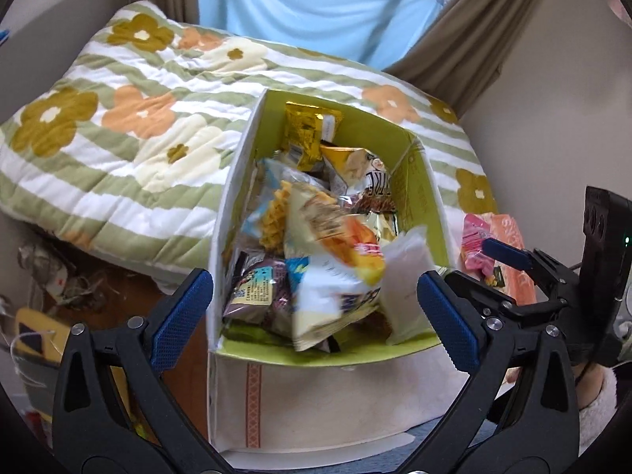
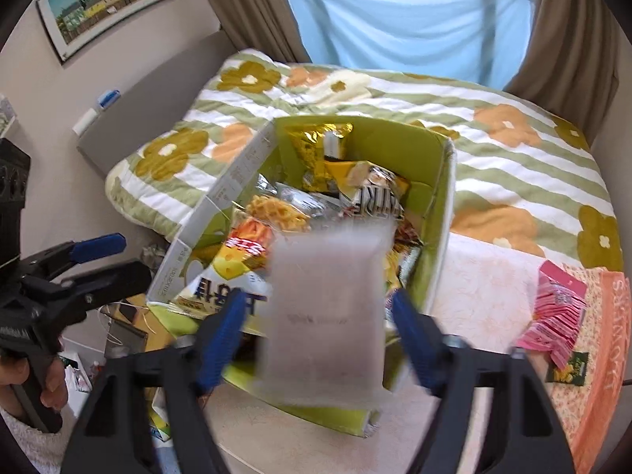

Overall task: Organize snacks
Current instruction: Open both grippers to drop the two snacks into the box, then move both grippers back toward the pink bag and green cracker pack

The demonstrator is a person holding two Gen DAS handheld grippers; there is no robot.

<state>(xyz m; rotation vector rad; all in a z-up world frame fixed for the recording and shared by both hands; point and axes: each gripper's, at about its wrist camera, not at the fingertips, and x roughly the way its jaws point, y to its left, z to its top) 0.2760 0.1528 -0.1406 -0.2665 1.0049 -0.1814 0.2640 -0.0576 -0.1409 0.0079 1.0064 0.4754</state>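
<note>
Packet [image 2: 328, 308] between spread right jaws

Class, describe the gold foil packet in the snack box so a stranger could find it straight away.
Start at the green-lined box in front of the flowered quilt. Look to its far end, where the gold foil packet stands against the back wall. It is the only shiny, all-gold wrapper, sitting higher than the heaped packets before it.

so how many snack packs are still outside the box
2 that I can see: a pink packet and a small green packet, both on the orange cloth right of the box. Others may be hidden.
</note>
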